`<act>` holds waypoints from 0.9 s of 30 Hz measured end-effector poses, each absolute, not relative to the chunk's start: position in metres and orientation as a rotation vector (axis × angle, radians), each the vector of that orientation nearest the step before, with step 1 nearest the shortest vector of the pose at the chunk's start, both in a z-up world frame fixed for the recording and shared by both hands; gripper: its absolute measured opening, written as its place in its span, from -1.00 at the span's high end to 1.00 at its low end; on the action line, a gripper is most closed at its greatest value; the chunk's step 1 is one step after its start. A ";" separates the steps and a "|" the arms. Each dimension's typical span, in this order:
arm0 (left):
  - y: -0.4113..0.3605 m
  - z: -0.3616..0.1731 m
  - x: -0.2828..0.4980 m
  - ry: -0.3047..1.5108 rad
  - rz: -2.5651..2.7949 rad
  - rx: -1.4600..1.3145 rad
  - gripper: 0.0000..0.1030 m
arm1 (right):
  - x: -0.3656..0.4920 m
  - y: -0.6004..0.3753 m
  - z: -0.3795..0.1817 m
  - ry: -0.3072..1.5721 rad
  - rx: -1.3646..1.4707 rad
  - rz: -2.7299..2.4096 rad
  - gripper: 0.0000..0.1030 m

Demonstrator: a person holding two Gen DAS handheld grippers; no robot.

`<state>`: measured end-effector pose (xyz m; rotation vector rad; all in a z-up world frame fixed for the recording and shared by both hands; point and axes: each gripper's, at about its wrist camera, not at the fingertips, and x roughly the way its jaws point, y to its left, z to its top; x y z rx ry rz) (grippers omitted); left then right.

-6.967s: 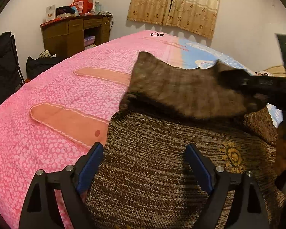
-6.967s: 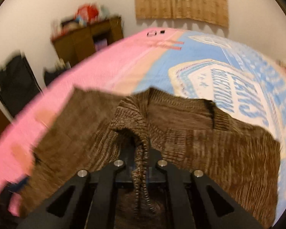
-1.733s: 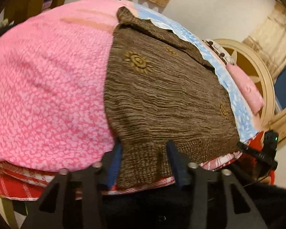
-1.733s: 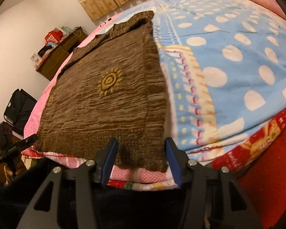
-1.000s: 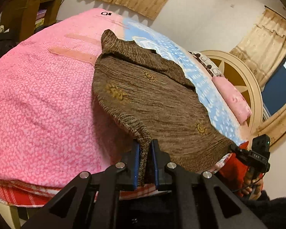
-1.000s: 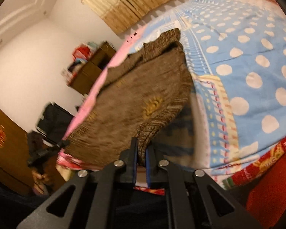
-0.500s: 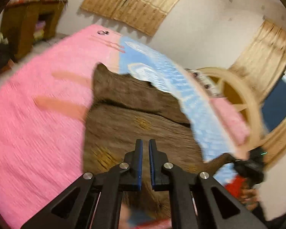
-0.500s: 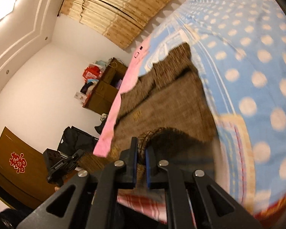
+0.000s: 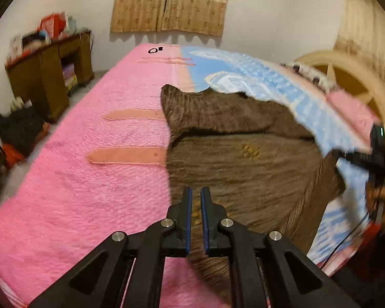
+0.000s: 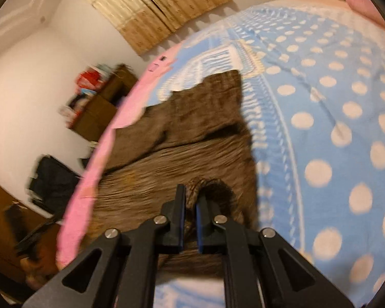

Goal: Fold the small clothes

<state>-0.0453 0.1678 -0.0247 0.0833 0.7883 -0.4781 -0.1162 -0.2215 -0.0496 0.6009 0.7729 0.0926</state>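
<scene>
A brown knitted sweater (image 9: 243, 166) lies on the bed, its collar end at the far side. My left gripper (image 9: 195, 197) is shut, with the sweater's near left hem in the narrow gap between its blue pads and brown cloth trailing below it. In the right wrist view the sweater (image 10: 179, 159) stretches ahead, and my right gripper (image 10: 190, 195) is shut on a bunched fold of the hem. The left wrist view also catches the right gripper (image 9: 351, 156), holding the raised right corner above the body of the garment.
The bed cover is pink (image 9: 102, 179) on the left and blue with pale dots (image 10: 320, 102) on the right. A wooden desk (image 9: 51, 77) and a dark bag (image 9: 18, 125) stand left of the bed. A round headboard (image 9: 346, 71) stands on the right.
Both grippers have carried the hem up off the bed's near edge and forward over the sweater towards the collar. The lower part now arches above the body. Both stayed shut.
</scene>
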 end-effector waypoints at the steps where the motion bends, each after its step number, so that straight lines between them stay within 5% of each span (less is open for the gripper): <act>1: 0.169 -0.027 -0.049 0.785 -0.469 0.111 0.87 | -0.110 -0.222 -0.053 0.780 0.577 0.057 0.71; 3: 0.175 -0.030 -0.053 0.790 -0.449 0.134 0.87 | -0.102 -0.221 -0.055 0.795 0.495 -0.084 0.49; 7: 0.194 -0.048 -0.053 0.836 -0.390 0.094 0.85 | -0.126 -0.191 -0.031 0.695 0.353 -0.162 -0.51; 9: 0.199 -0.055 -0.051 0.858 -0.360 0.082 0.85 | -0.148 -0.151 -0.016 0.646 0.327 0.043 -0.59; 16: 0.209 -0.045 -0.063 0.825 -0.368 0.034 0.85 | -0.172 0.025 -0.036 0.803 0.119 0.676 -0.44; 24: 0.219 -0.041 -0.070 0.793 -0.361 0.073 0.84 | -0.183 0.109 -0.095 0.858 -0.294 0.656 -0.40; 26: 0.217 -0.042 -0.071 0.788 -0.383 0.079 0.84 | -0.189 0.112 -0.093 0.841 -0.382 0.618 0.14; 27: 0.215 -0.042 -0.072 0.781 -0.393 0.088 0.84 | -0.191 0.110 -0.090 0.845 -0.395 0.614 0.65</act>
